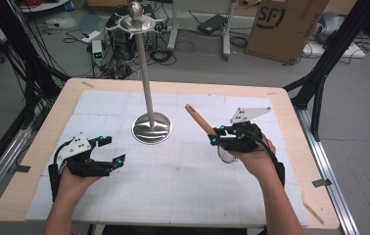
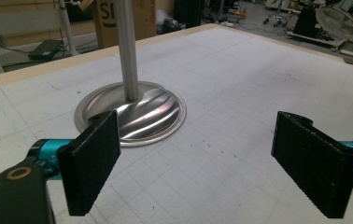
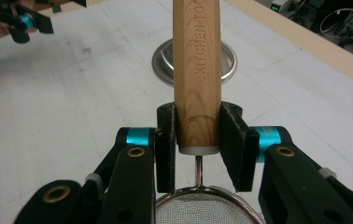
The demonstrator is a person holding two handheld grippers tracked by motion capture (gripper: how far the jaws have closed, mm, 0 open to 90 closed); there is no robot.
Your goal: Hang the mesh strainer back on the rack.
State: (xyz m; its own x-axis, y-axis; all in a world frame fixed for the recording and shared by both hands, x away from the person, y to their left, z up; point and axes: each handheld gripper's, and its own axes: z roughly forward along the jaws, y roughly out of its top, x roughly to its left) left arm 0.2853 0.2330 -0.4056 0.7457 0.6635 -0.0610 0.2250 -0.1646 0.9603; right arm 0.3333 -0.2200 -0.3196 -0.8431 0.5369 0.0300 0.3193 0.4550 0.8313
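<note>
We've got the right hand-held gripper (image 3: 198,149) clamped on the strainer (image 3: 197,70) handle, left one (image 2: 212,172) wide open, empty; mesh end could swing and clip the stand (image 1: 146,73).

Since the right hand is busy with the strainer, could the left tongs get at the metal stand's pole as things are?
Probably yes: the left tongs are open and the mat between them and the stand's pole looks bare.
</note>
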